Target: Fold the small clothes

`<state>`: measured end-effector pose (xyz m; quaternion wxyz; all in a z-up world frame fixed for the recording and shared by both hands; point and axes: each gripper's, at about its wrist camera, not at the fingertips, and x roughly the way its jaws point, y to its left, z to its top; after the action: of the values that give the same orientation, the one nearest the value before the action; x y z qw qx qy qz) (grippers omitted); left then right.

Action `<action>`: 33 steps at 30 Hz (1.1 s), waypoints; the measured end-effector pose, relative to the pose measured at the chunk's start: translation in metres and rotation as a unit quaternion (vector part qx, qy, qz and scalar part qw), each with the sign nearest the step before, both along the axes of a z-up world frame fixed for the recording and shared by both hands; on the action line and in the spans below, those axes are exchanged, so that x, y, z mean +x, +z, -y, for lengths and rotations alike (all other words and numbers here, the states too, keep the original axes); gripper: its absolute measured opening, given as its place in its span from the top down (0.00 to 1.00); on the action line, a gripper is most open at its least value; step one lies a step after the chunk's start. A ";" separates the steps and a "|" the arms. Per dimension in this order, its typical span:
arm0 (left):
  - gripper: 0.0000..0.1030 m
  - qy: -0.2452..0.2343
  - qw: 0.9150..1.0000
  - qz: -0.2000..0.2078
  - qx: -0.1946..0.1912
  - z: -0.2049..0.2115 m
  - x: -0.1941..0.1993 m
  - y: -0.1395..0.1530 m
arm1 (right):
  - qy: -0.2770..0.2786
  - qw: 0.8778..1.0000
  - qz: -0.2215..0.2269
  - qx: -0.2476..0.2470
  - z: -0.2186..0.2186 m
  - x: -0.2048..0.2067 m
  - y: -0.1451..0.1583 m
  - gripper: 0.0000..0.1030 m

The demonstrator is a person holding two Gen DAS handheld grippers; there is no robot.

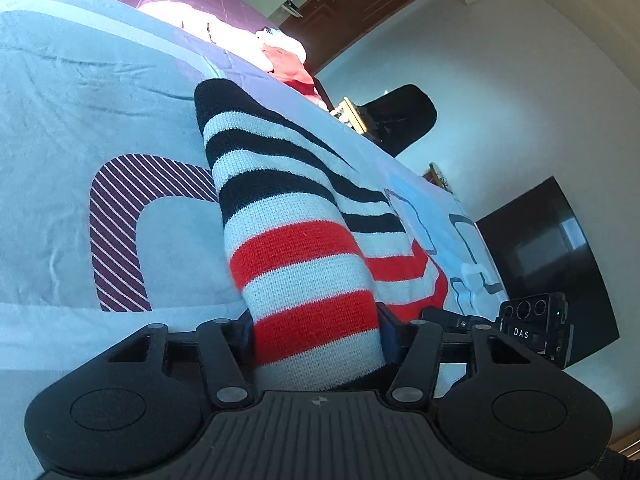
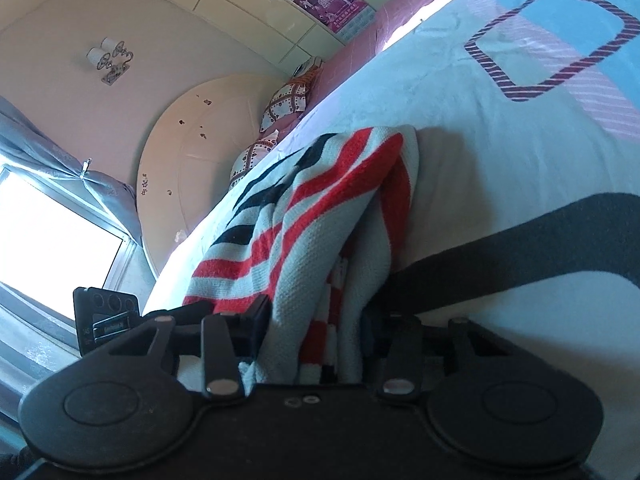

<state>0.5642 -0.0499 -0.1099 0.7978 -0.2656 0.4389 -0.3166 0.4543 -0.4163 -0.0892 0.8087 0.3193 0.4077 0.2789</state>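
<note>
The left gripper (image 1: pixel 318 332) is clenched on a sleeve-like tube of the sweater (image 1: pixel 304 240), a knit in white, red and black bands. The red and white bands sit closest to the fingers; the black and white ones run on to the cuff end, which lies on the bed (image 1: pixel 60 128). The right gripper (image 2: pixel 316 332) is likewise clamped on the sweater (image 2: pixel 304 216), here a bunched fold of several layers with red stripes up front and black stripes farther off. Between the two grips the knit drapes down onto the bed (image 2: pixel 500 184), where the rest of it lies.

The bedcover is pale blue-white with striped maroon outlines and a broad dark band. In the left view its far edge runs diagonally just behind the sweater, with wide bare cover to the left of the sleeve. In the right view bare cover spreads to the right of the fold.

Only the left view shows the right gripper (image 1: pixel 532 328) beside the sweater's red hem, a heap of red and white clothes (image 1: pixel 286 56) far up the bed, a dark chair (image 1: pixel 404 116) and a black screen (image 1: pixel 548 256) past the edge. Only the right view shows the left gripper (image 2: pixel 106 314), patterned pillows (image 2: pixel 286 100), a round pale headboard (image 2: pixel 200 148), a wall lamp (image 2: pixel 110 58) and a bright window (image 2: pixel 48 232).
</note>
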 end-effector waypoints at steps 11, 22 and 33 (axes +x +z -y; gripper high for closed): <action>0.54 0.021 0.998 0.050 -0.029 -0.043 -0.039 0.045 | 0.020 0.998 0.052 -0.001 -0.046 -0.021 0.056 0.64; 0.54 0.061 0.996 0.063 0.020 -0.203 -0.089 0.083 | 0.090 0.994 0.055 0.023 -0.205 -0.027 0.063 0.64; 0.47 0.129 0.991 -0.021 0.015 -0.333 -0.107 0.003 | 0.073 0.997 -0.023 0.000 -0.303 -0.020 -0.006 0.64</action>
<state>0.4569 0.2827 -0.1070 0.8267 -0.3148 0.4221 -0.1985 0.4345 -0.1136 -0.0956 0.7766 0.2948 0.4482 0.3303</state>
